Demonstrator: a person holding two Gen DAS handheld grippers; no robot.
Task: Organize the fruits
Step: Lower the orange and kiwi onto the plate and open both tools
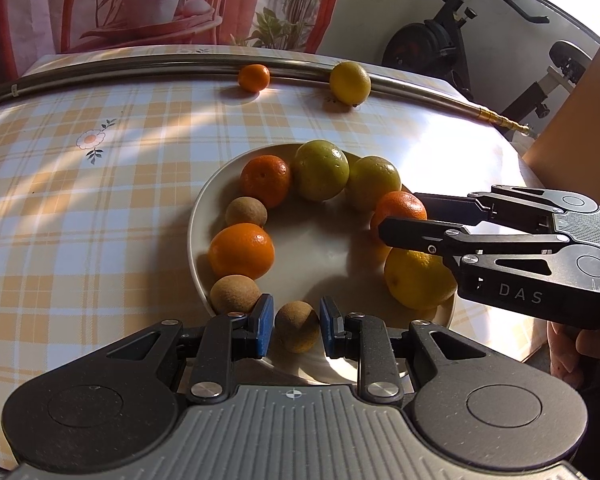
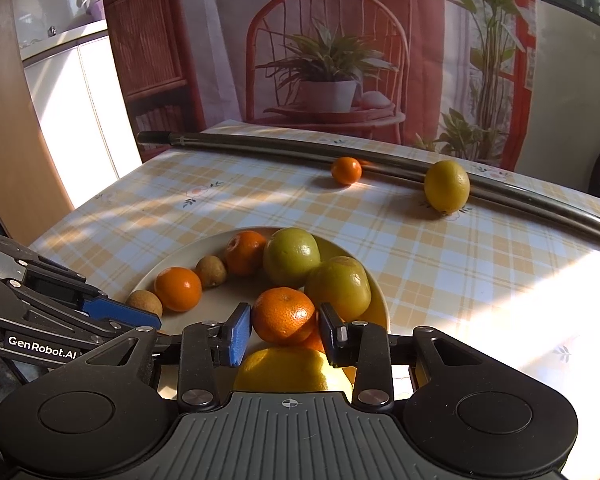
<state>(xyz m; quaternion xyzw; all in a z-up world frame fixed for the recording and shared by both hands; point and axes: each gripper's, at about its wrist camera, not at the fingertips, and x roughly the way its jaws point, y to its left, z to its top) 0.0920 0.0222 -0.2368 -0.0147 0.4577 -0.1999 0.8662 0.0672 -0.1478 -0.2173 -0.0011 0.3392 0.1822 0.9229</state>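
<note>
Fruit sits in a ring on the white plate (image 1: 204, 216), and your left gripper (image 1: 296, 322) hangs at the near rim with its jaws apart around a small brown fruit (image 1: 298, 326), not visibly pressing it. Close off-centre and that round fruit could squirt out and roll over the rim, I judge. Further right, your right gripper (image 2: 286, 322) brackets a mandarin (image 2: 284, 314) with jaws apart, the pads just beside its skin; the yellow lemon (image 2: 284, 368) lies directly under them and the green fruit (image 2: 338, 286) touches the mandarin, so either may get nudged. Beyond, on the checked surface (image 1: 80, 208), a loose mandarin (image 1: 254, 78) and lemon (image 1: 350, 82) rest against a metal rod (image 1: 120, 70).
</note>
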